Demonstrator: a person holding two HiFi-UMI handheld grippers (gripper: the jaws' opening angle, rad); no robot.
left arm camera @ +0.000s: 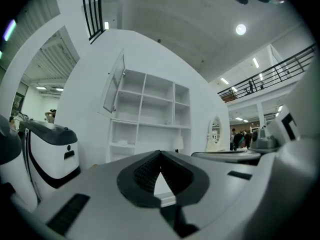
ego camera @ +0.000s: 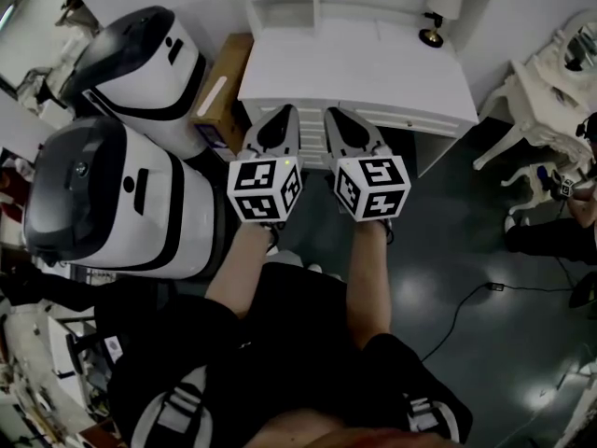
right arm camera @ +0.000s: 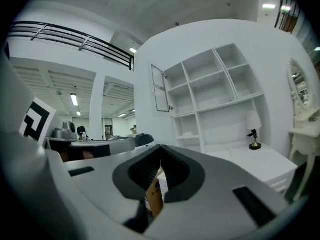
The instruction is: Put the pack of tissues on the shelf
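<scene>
Both claws are level and side by side, aimed at the white desk (ego camera: 373, 63) and the white open-fronted shelf unit (left arm camera: 143, 106) that stands on it against the wall. Left claw (left arm camera: 160, 153): ribbed black pads pressed together at the tips, with only a narrow triangular slot below them and pale background showing through it; nothing is pinched. Right claw (right arm camera: 161, 146): tips likewise pressed together and empty; the brown card with blue print visible through the slot beneath them lies beyond the claw, not in it. Pack of tissues: held by neither claw and not positively identified in any view. A small pale object (left arm camera: 122, 143) lies in the lower left compartment of the shelf unit, too small to tell what it is. A white-shaded table lamp with a gold base (right arm camera: 253, 121) stands on the desk at its right rear. A brown cardboard box (ego camera: 222, 96) stands on edge just beside the desk's left end. Left of the box are two large white-and-black rounded machines, one nearer (ego camera: 112, 199) and one farther (ego camera: 140, 63).
</scene>
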